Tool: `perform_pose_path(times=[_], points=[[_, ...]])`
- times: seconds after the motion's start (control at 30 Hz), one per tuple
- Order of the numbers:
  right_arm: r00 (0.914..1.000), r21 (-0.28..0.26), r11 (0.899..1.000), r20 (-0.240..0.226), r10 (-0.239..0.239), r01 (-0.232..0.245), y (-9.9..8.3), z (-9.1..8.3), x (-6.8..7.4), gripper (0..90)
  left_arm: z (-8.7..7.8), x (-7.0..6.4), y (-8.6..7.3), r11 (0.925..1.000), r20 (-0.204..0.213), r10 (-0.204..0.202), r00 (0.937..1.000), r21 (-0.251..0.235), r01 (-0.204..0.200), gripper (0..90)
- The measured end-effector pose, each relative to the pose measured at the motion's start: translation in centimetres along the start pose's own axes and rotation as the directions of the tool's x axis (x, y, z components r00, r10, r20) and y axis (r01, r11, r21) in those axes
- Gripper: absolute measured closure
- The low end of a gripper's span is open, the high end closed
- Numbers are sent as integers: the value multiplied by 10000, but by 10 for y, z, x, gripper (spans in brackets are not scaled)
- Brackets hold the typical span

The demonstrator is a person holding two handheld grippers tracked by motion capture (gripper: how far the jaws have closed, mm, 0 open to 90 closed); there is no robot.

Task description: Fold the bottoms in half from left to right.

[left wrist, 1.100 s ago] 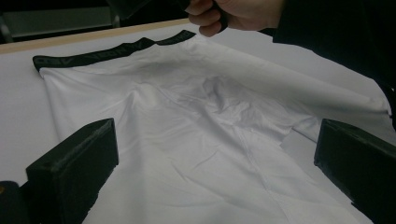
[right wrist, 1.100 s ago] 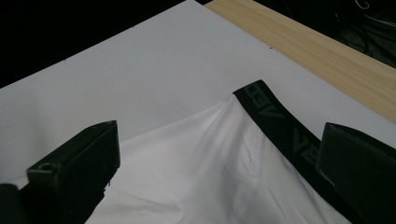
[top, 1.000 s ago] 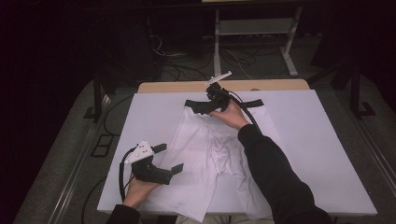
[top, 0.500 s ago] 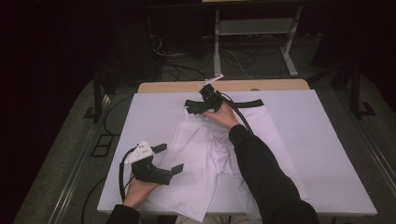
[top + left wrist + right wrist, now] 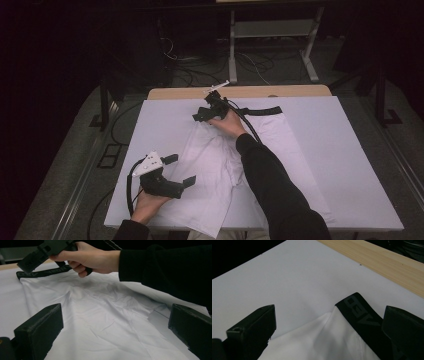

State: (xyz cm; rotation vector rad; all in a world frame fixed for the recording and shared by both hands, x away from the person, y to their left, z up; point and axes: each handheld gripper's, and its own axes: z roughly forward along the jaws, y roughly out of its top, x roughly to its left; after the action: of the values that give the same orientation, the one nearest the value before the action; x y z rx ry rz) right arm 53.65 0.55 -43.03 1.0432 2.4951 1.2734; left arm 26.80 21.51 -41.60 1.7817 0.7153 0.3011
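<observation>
**White shorts spread flat, both grippers open over them**

Dark floor, cables and metal stand legs surround a table (image 5: 250, 93) whose wooden edge shows at 12 o'clock, beyond a white sheet (image 5: 350, 165) that covers nearly all of the top. White shorts (image 5: 210, 165) with a black waistband (image 5: 262, 111) lie spread on the sheet, waistband toward 12 o'clock, legs running down toward 6 o'clock.

From above, the right gripper (image 5: 200, 116) sits at the waistband's left end, around 11 o'clock of the cloth, held by the right hand (image 5: 227, 121) on an outstretched dark sleeve. The left gripper (image 5: 179, 170) hovers over the near left leg at about 7 o'clock, gripped by the left hand (image 5: 147, 206).

The right gripper view adds what the high view cannot: the waistband corner (image 5: 359, 311) lies between its wide-apart jaws, closer to the right one, with grey lettering on it (too partial to read). No contact with the cloth is visible there.

The left gripper view shows its own jaws wide apart, nothing between them, above wrinkled fabric (image 5: 105, 322), and the right hand (image 5: 92, 257) farther off at the waistband.

The sleeve hides the middle of the shorts from above, and the near hem is cut off at the table's front edge.
</observation>
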Motion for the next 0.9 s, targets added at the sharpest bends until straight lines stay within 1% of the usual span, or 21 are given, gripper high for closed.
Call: perform_pose_path(times=[0.07,0.1,0.13,0.2,0.23,0.3,0.37,0.43,0.53,0.6,0.63,0.67,0.7,0.77,0.8,0.83,0.9], points=[[10000,13,10000,28,55,-56,2,6,-1,0,0,0,0,10000,2,-17,10000,-23,17,0],[10000,13,10000,28,55,-56,2,6,-1,0,0,0,0,10000,1,-12,10000,-30,12,0],[9998,-21,9998,-38,177,-177,3,11,-1,0,0,0,0,10000,-4,-13,10000,-31,13,0],[9998,16,9998,-17,207,-207,4,12,-1,0,1,0,0,10000,26,-14,10000,-18,14,0],[9999,93,9999,79,139,-140,6,16,-1,0,2,0,1,10000,67,24,10000,-7,-24,0],[9999,124,9999,148,79,-81,7,17,-1,0,2,0,1,10000,81,31,10000,-3,-31,0],[9993,262,9996,360,24,-33,8,22,-1,0,2,0,1,10000,101,29,9999,-12,-29,0],[9992,352,9994,397,19,-33,8,24,-1,0,3,-1,1,10000,118,30,9999,-16,-30,0],[9990,282,9995,412,152,-163,8,29,-3,52,3,0,1,10000,124,26,9999,-20,-26,0],[9990,273,9995,420,139,-150,8,29,-3,69,3,0,1,10000,126,28,9999,-18,-27,0],[9984,295,9994,545,149,-166,8,32,-3,109,3,0,1,10000,118,30,9999,-13,-30,0],[9984,295,9994,545,149,-166,8,32,-3,109,3,0,1,10000,118,30,9999,-13,-30,0],[9974,370,9991,703,163,-190,8,35,-3,135,3,0,1,10000,128,45,9999,-8,-45,0],[9972,383,9990,729,186,-214,8,37,-3,136,4,0,1,10000,141,51,9999,-7,-51,0],[9969,367,9992,773,128,-157,8,38,-3,162,4,0,1,10000,151,65,9999,1,-65,0],[9969,367,9992,773,128,-157,8,38,-3,162,4,0,1,10000,158,61,9999,7,-62,0],[9956,346,9992,921,166,-198,8,40,-2,193,4,0,1,10000,167,64,9998,-5,-64,0]])
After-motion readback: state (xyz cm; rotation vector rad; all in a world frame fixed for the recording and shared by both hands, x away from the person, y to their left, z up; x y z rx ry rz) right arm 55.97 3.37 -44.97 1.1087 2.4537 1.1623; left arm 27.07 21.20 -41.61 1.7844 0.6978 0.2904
